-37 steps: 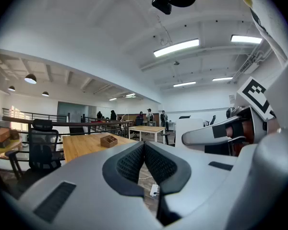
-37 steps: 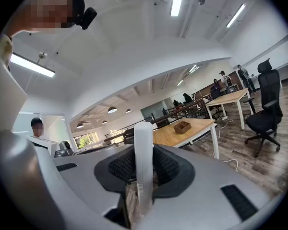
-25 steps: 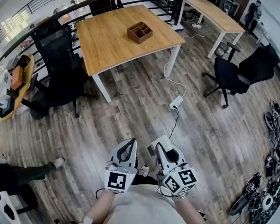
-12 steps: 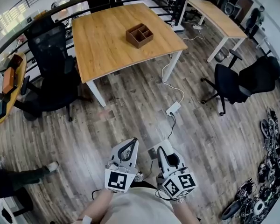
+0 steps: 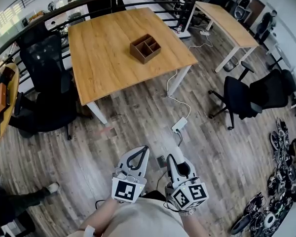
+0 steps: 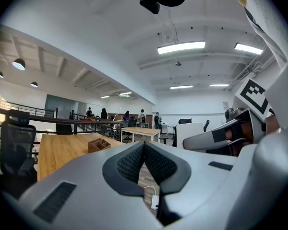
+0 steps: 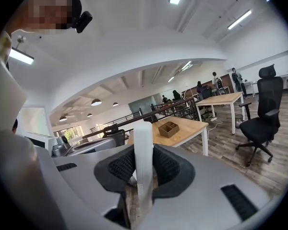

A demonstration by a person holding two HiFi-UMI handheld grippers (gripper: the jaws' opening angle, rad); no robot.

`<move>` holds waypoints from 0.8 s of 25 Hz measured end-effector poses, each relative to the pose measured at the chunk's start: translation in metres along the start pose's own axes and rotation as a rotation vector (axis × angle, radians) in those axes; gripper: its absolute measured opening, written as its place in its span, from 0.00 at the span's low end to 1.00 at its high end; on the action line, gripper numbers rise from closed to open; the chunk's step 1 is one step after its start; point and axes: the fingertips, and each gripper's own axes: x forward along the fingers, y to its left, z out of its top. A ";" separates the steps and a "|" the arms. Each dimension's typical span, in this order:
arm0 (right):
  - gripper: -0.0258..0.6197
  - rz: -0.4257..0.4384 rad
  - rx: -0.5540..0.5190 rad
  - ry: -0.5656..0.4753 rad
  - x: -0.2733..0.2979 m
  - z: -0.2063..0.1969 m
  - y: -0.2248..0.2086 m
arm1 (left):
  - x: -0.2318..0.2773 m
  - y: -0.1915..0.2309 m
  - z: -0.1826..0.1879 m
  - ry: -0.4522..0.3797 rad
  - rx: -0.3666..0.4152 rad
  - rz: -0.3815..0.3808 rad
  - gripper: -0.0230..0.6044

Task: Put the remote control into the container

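Observation:
A brown wooden container point(image 5: 145, 47) with several compartments stands on a light wooden table point(image 5: 103, 58) far ahead of me; it also shows small in the left gripper view as the container point(image 6: 99, 144) and in the right gripper view as the container point(image 7: 172, 128). My right gripper point(image 5: 171, 158) is held close to the body, and my right gripper point(image 7: 144, 169) is shut on a slim white remote control point(image 7: 144, 157) that stands upright between the pads. My left gripper point(image 5: 139, 153) is beside it, and my left gripper point(image 6: 144, 163) is shut with nothing in it.
Black office chairs stand left of the table point(image 5: 47, 73) and at the right point(image 5: 246, 95). A white power strip point(image 5: 179, 125) with its cable lies on the wood floor. A second table point(image 5: 224, 21) is at the back right, a railing behind, clutter point(image 5: 281, 191) at the right edge.
The view has shifted forward toward the table, which now sits lower and nearer in the head view. Both grippers keep the same pose and the same hold.

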 end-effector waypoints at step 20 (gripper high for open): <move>0.20 -0.018 0.046 0.033 0.108 0.036 -0.046 | 0.091 0.074 -0.010 0.028 -0.012 0.035 0.05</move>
